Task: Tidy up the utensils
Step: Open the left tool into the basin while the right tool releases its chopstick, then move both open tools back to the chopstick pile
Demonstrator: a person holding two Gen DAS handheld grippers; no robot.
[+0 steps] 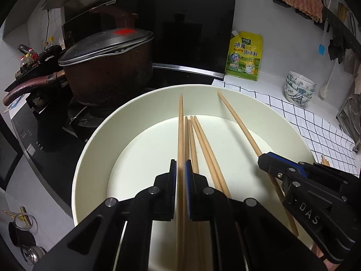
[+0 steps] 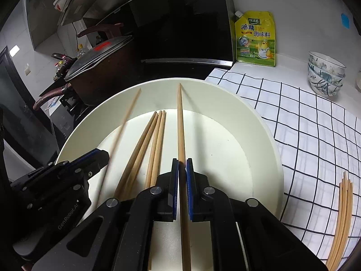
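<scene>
We see long, pale wooden chopsticks, round and tapering. Four loose chopsticks (image 1: 198, 140) lie fanned on the floor of a wide cream basin (image 1: 94, 144), their tips toward twelve o'clock. Our left gripper (image 1: 180, 164) has its blue-padded jaws nearly together, pinching one chopstick (image 1: 180, 122) whose tip rises over the far wall. Our right gripper (image 2: 182, 163) is likewise narrowed onto a single chopstick (image 2: 180, 117); in the left wrist view it stands at three o'clock of the left gripper, its stick slanting toward eleven.

The basin is smooth and matte, with a few faint marks. It sits on a white cloth with a black grid (image 2: 304, 122). A further bundle of chopsticks (image 2: 343, 214) lies on the cloth at four o'clock of the basin, perhaps four or five; the lens edge bends them.

At ten o'clock is a worn brown pot (image 1: 108, 74) with a grey metal lid.
</scene>
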